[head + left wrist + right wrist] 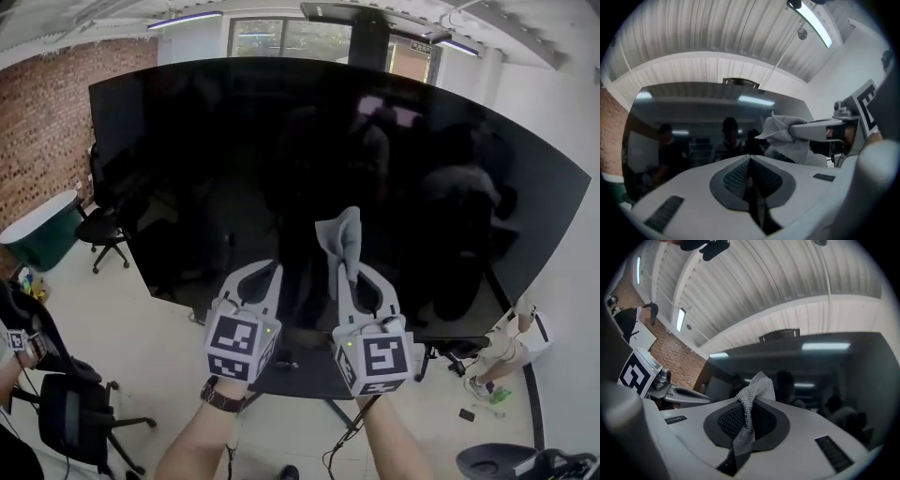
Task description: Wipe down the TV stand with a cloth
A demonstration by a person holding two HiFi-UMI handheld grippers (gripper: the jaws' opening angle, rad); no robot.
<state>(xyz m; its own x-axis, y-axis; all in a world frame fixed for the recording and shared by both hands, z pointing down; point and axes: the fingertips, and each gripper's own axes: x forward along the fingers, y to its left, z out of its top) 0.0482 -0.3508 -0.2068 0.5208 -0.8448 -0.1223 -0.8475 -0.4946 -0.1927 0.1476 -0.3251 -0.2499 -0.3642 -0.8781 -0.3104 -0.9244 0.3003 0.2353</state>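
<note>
A big dark screen (309, 187) fills most of my head view, dim figures reflected in it. To its left I see a brick wall (37, 131), a black office chair (101, 230) and a round green-sided table (37, 239) beside it.

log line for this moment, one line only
left gripper: shut, empty | right gripper: shut on cloth | both held up in front of tv

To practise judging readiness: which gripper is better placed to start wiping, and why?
Right. The right gripper is shut on the grey cloth, which sticks out past its jaws; the left gripper is shut and empty.
</note>
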